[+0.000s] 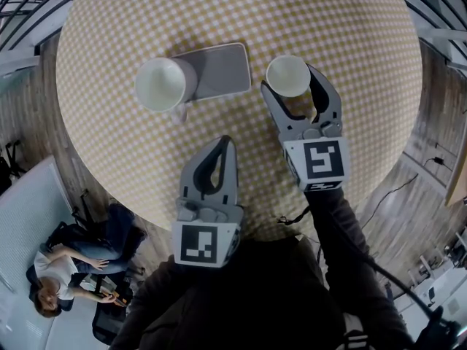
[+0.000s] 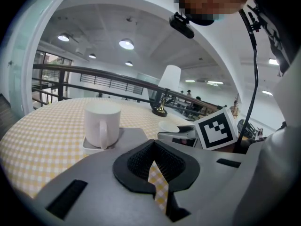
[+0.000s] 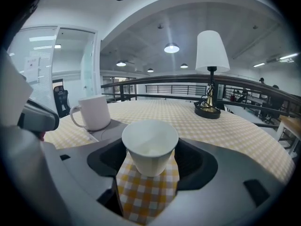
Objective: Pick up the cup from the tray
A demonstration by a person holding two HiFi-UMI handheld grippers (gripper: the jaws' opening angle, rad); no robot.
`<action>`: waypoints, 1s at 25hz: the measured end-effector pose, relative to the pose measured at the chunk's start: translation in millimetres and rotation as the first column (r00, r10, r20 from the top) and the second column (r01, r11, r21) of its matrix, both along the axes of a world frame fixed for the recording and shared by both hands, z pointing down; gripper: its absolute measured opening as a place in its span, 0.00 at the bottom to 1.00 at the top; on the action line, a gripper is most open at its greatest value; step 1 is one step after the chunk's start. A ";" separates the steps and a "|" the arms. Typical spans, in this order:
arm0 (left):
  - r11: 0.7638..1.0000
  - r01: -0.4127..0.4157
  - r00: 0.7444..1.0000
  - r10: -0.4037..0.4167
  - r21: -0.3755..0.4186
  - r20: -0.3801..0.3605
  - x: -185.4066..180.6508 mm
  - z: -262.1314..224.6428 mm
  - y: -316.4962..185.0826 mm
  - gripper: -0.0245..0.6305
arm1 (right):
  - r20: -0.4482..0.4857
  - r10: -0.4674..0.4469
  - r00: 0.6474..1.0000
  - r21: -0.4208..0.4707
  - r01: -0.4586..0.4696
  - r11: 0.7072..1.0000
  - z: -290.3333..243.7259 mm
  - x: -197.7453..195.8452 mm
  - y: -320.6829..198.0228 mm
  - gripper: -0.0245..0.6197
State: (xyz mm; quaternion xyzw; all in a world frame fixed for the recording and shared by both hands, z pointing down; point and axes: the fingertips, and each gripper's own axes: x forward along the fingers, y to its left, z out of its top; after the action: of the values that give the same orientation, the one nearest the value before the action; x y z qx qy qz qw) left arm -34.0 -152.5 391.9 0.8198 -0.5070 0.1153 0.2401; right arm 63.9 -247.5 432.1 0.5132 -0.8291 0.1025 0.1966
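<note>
Jaws of the right gripper (image 1: 290,84) clamp the small white paper cup (image 1: 287,74), upper right of centre, clear of the flat grey tray (image 1: 222,68) holding a white ceramic mug (image 1: 160,84). The left gripper (image 1: 228,141) is fully closed, empty.

I note a round table (image 1: 350,20) in yellow check cloth, white-shaded lamp (image 3: 212,51), black railing (image 3: 155,81), round ceiling lights (image 3: 171,48) lit.

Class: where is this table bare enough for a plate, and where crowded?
Bare: the cloth left of the mug to the table's rim; the far strip beyond the tray; the right side past the paper cup. Crowded: the middle, among tray, cup, left tongs and right tongs.
</note>
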 end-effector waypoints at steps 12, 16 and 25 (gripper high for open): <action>0.999 0.005 1.000 -0.006 0.033 0.005 -3.9 -9.2 -1.2 0.04 | 0.009 0.017 1.000 -0.010 -0.017 1.000 -6.4 3.8 8.2 0.52; 0.998 0.002 1.000 -0.002 0.063 0.000 -4.6 -17.3 3.0 0.04 | 0.015 0.020 1.000 0.028 -0.021 0.999 -22.0 3.5 15.0 0.52; 0.992 -0.002 0.999 -0.002 0.127 0.034 -10.7 -35.8 14.1 0.04 | 0.035 0.014 0.999 0.061 -0.016 0.998 -57.8 3.4 38.5 0.52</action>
State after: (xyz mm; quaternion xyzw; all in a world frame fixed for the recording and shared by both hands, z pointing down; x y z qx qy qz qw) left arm -44.6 -138.4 356.1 0.8313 -0.5173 0.0968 0.1790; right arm 67.3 -209.0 374.4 0.5235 -0.8312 0.0873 0.1657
